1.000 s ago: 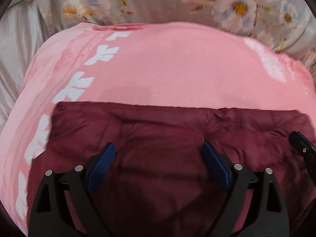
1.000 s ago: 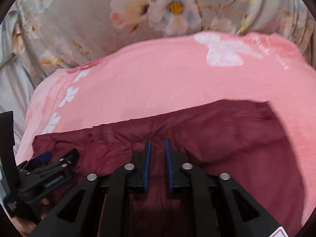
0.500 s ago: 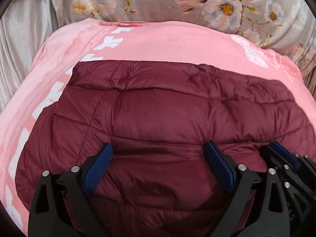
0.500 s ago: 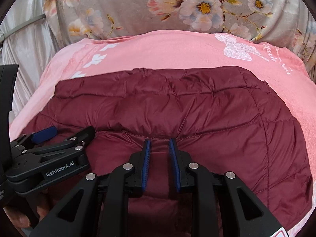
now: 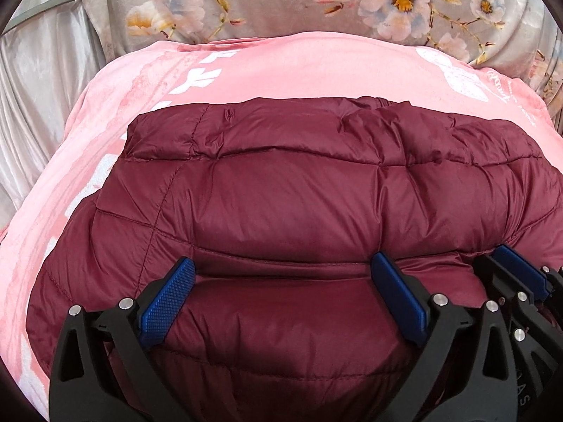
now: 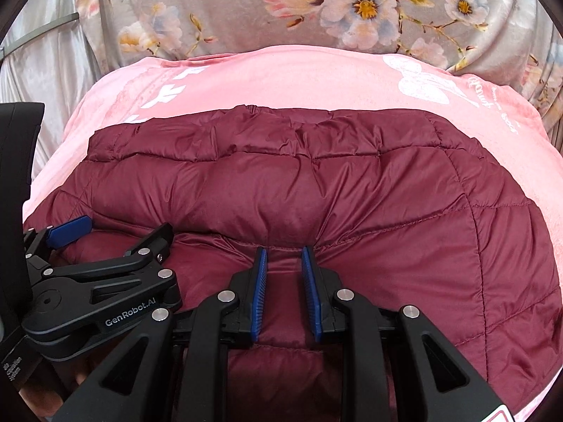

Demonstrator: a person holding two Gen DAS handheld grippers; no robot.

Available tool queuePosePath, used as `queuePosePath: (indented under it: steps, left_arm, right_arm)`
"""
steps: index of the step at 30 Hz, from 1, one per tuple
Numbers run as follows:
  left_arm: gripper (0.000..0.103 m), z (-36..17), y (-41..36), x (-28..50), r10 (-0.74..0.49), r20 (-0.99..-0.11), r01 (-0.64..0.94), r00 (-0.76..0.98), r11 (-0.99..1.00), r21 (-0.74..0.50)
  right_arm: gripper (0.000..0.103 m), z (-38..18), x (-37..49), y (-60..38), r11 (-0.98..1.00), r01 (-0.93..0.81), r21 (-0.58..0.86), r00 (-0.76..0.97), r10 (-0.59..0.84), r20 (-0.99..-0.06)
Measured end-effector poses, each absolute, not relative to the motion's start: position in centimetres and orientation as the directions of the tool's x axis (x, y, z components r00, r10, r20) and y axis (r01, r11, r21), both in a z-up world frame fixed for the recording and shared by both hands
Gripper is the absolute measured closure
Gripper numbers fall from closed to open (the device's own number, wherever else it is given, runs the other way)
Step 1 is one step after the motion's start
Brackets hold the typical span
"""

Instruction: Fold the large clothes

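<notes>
Soft, even light keeps both views bright and sharp, with a mild sheen on the jacket (image 5: 292, 190), faint shadows, and fisheye bending toward dark corners.

Pink blanket (image 5: 316, 70), grey floral fabric (image 5: 281, 0) behind, silvery satin drape (image 5: 42, 88)
</notes>
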State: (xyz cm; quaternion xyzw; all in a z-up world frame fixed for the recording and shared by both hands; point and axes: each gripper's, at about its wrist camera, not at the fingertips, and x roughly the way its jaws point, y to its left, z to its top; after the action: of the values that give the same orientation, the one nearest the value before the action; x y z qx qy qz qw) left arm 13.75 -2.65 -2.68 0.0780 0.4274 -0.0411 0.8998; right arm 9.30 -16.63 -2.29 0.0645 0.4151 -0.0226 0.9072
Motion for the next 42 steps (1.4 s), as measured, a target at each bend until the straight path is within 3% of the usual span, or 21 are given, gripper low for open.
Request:
queuePosePath:
  steps: [12,16,19,23,26,28,30,36,37,39,40,42]
  left_arm:
    - [0.005,-2.3,-2.2,13.5,-0.036,-0.773,0.144,0.633,0.987,0.073]
    - [0.005,0.4,2.4,11.1,-0.140,-0.749,0.103,0.648,0.990,-0.096]
    - [0.005,2.5,7.8,9.0,-0.212,-0.719,0.037,0.662,0.967,-0.251]
    - [0.005,2.9,15.0,7.1,-0.211,-0.705,-0.119,0.677,0.914,-0.387]
    - [0.005,2.5,18.0,6.5,-0.137,-0.728,-0.225,0.672,0.898,-0.377]
    - [0.005,2.0,18.7,6.6,-0.103,-0.744,-0.264,0.660,0.896,-0.358]
    - [0.006,0.8,18.7,7.3,-0.149,-0.766,-0.255,0.625,0.889,-0.381]
    - [0.006,-0.3,16.5,8.8,-0.210,-0.781,-0.212,0.589,0.892,-0.400]
    - [0.009,-0.2,16.1,8.9,-0.231,-0.778,-0.199,0.585,0.888,-0.413]
    - [0.041,0.3,15.1,9.3,-0.306,-0.760,-0.151,0.574,0.872,-0.465]
    - [0.045,0.9,14.3,9.5,-0.325,-0.757,-0.123,0.567,0.875,-0.468]
    - [0.073,2.8,12.6,9.3,-0.297,-0.742,-0.074,0.601,0.904,-0.422]
  right_arm:
    - [0.079,-2.0,9.1,-17.1,0.987,0.097,0.131,0.660,0.035,-0.751]
    - [0.070,0.5,6.7,-17.4,0.968,0.097,0.233,0.679,0.108,-0.726]
    - [0.069,2.0,5.3,-15.6,0.975,0.038,0.219,0.700,0.130,-0.702]
    - [0.069,1.8,4.6,-13.5,0.970,-0.024,0.243,0.682,0.193,-0.705]
    - [0.074,1.0,4.0,-12.4,0.965,-0.052,0.256,0.667,0.224,-0.711]
    - [0.083,0.6,3.7,-11.6,0.975,-0.066,0.212,0.668,0.201,-0.716]
    - [0.093,0.2,3.6,-11.2,0.977,-0.077,0.201,0.658,0.201,-0.726]
    - [0.096,-1.4,4.1,-11.7,0.968,-0.062,0.241,0.632,0.225,-0.742]
    - [0.097,-1.7,4.1,-11.8,0.967,-0.060,0.247,0.631,0.228,-0.741]
    - [0.097,-2.0,4.1,-11.8,0.967,-0.057,0.247,0.633,0.227,-0.740]
    - [0.097,-2.1,4.1,-11.7,0.968,-0.057,0.243,0.634,0.223,-0.740]
    - [0.097,-2.2,4.2,-11.8,0.967,-0.056,0.249,0.635,0.227,-0.738]
